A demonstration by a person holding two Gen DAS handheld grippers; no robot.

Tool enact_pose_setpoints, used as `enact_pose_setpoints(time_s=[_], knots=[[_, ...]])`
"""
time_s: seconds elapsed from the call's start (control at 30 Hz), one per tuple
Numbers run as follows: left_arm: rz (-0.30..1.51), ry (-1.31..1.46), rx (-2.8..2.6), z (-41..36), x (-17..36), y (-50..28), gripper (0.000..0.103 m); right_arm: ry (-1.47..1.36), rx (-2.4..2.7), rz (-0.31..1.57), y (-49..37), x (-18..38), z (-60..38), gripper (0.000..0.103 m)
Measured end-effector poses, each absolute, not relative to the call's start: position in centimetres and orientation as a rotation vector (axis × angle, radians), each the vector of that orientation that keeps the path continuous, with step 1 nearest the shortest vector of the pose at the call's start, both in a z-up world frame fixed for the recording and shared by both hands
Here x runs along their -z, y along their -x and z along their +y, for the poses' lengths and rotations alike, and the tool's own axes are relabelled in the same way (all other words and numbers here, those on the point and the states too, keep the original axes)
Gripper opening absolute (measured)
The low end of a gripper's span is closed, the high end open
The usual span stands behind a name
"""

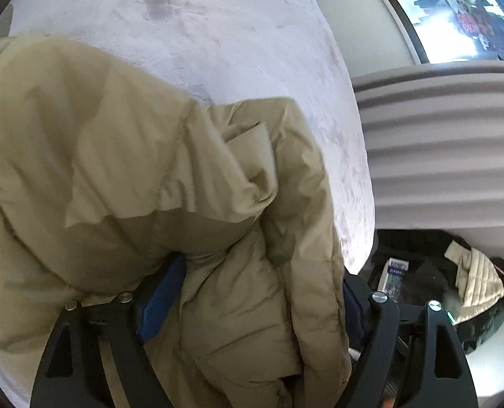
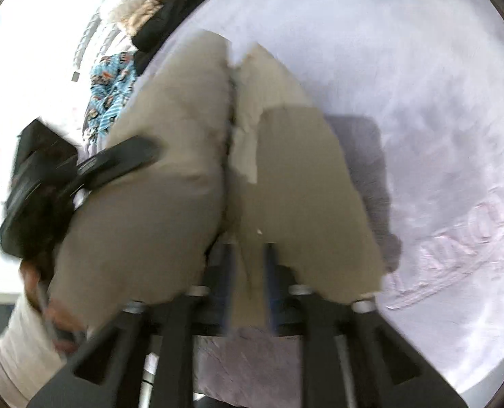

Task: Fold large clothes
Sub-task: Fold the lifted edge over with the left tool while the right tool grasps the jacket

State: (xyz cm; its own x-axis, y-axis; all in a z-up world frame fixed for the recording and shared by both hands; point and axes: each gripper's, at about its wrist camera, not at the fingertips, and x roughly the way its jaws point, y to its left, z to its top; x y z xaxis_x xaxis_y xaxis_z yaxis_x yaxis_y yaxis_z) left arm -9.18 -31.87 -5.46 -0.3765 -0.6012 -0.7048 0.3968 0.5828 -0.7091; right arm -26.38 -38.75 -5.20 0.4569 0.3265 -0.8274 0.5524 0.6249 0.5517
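Observation:
A tan puffer jacket [image 1: 122,156] lies bunched on a pale lilac bed cover [image 1: 218,27]. My left gripper [image 1: 252,292] has thick folds of the jacket between its blue-padded fingers [image 1: 160,299], which stand wide apart around the bulk. In the right wrist view the same jacket [image 2: 170,176] hangs over the cover [image 2: 405,68], and my right gripper [image 2: 248,265] is shut on a narrow fold of it. The left gripper's black body [image 2: 61,183] shows at the jacket's left side there. The right view is motion-blurred.
A grey ribbed headboard [image 1: 449,142] stands right of the bed. A pile of other clothes, cream quilted and dark [image 1: 476,282], lies on the floor beside it. A blue patterned garment [image 2: 112,85] and a fur-trimmed coat [image 2: 143,13] lie at the bed's far edge.

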Motion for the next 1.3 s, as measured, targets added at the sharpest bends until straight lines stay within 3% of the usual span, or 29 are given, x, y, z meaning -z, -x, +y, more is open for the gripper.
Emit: enact_pose_setpoints(time_s=[0.03,0.07,0.23,0.4,0.43,0.47,0.53,0.67,0.77,1.2,1.3], knots=[[1.643,0.170,1.065,-32.9,5.7,9.6,0.082,-0.915,0.168,1.110,26.9,4.2,-38.4,0.075],[1.639,0.163,1.068,-33.5,5.7,9.6,0.082,-0.901,0.155,1.066,27.7,2.8,-38.1,0.080],[1.642,0.117,1.087,-34.2,6.1,9.9,0.082,-0.884,0.069,0.996,28.0,-0.6,-35.4,0.080],[1.578,0.060,1.104,-31.8,3.3,7.8,0.082,-0.839,0.035,1.031,25.0,0.0,-32.4,0.080],[1.548,0.042,1.102,-31.4,2.7,7.2,0.082,-0.812,0.069,1.050,24.7,0.2,-32.0,0.079],[1.497,0.014,1.093,-30.8,1.7,6.9,0.082,-0.771,0.143,1.074,24.0,0.6,-31.9,0.063],[1.374,-0.041,1.038,-28.9,-0.1,5.6,0.082,-0.745,0.230,1.087,24.0,0.9,-32.3,0.020],[1.209,-0.142,0.845,-24.8,-0.8,3.2,0.082,-0.772,0.330,1.069,26.9,1.5,-34.6,0.016],[1.225,-0.216,0.731,-23.7,2.1,1.7,0.082,-0.782,0.362,1.093,28.7,2.7,-35.9,0.015],[1.164,-0.379,0.733,-34.0,7.0,5.6,0.082,-0.987,0.432,1.141,33.3,9.6,-41.9,0.016],[1.170,-0.369,0.725,-33.5,7.3,5.3,0.082,-0.987,0.434,1.131,33.9,7.4,-43.1,0.025]])
